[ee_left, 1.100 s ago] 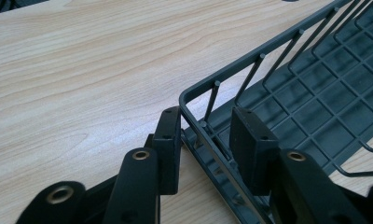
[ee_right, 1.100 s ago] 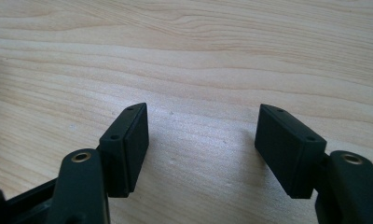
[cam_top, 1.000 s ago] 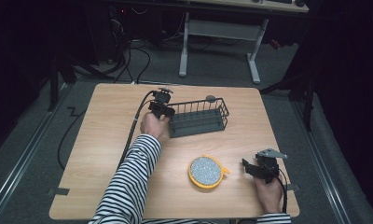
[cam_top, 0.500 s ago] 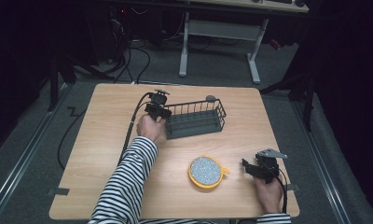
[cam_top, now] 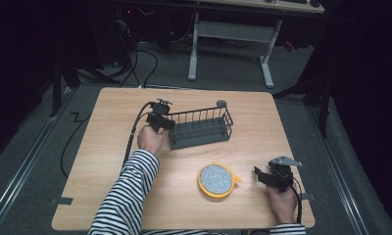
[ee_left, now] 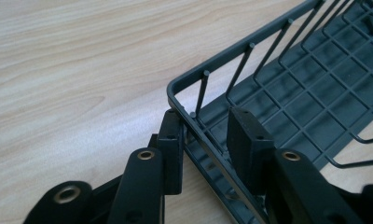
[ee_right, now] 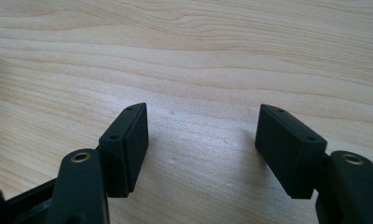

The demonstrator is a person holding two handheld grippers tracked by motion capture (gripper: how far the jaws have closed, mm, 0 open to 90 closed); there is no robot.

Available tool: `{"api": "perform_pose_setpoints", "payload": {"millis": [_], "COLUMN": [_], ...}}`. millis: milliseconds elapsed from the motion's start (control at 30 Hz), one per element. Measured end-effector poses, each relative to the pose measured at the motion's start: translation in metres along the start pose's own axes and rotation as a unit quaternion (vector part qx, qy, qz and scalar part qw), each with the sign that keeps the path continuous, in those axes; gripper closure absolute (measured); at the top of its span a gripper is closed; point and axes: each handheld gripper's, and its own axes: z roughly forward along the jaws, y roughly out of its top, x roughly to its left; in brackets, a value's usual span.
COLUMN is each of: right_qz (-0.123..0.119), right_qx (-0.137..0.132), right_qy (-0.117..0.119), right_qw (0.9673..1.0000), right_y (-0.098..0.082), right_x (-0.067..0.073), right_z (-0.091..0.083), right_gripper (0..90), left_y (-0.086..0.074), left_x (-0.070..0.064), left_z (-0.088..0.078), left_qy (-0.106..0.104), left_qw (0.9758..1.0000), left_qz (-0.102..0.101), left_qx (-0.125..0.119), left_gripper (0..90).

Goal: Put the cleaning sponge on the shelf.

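Observation:
A dark grey wire rack (cam_top: 201,128) lies on the wooden table (cam_top: 110,161), left of centre toward the back. My left gripper (cam_top: 160,122) is shut on the rack's left end. In the left gripper view, one pad (ee_left: 173,144) sits outside the rim and the other (ee_left: 245,137) inside the wire rack (ee_left: 268,84), with the left gripper (ee_left: 208,135) straddling the end wall. My right gripper (cam_top: 259,175) rests near the front right corner and points left. The right gripper (ee_right: 201,140) is open over bare wood.
A yellow-rimmed round bowl (cam_top: 216,179) with grey speckled contents sits at the front centre, between the two hands. A small dark round object (cam_top: 221,103) lies behind the rack. The left gripper's cable (cam_top: 134,134) runs off the table's left side.
The left gripper has moved left and a little nearer the person, and the rack has slid left with it. The right gripper has stayed still.

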Motion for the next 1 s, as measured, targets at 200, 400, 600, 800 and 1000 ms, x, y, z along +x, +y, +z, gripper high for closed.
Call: {"api": "perform_pose_setpoints", "payload": {"millis": [200, 400, 600, 800, 1000], "right_qz": [0.0, -0.001, 0.0, 0.0, 0.0], "right_qx": [0.0, 0.0, 0.0, 0.0, 0.0], "right_qy": [0.0, 0.001, 0.001, 0.001, 0.001], "right_qw": [1.0, 1.0, 1.0, 1.0, 1.0], "right_y": [0.0, 0.0, 0.0, 0.0, 0.0], "right_x": [0.0, 0.0, 0.0, 0.0, 0.0], "right_z": [0.0, 0.0, 0.0, 0.0, 0.0], "right_gripper": [35.0, 34.9, 34.8, 34.8, 34.8], "left_y": [-0.009, -0.02, -0.03, -0.039, -0.05], "left_x": [0.001, 0.0, 0.0, -0.002, -0.004], "left_z": [-0.007, -0.015, -0.021, -0.028, -0.035], "left_qy": [-0.002, -0.006, -0.008, -0.007, -0.011], "left_qw": [1.0, 1.0, 0.9999, 0.9998, 0.9996], "left_qz": [0.007, 0.003, -0.003, -0.002, -0.001], "left_qx": [0.003, -0.008, -0.014, -0.019, -0.025], "left_gripper": [67.0, 66.8, 66.7, 66.6, 65.5]}}
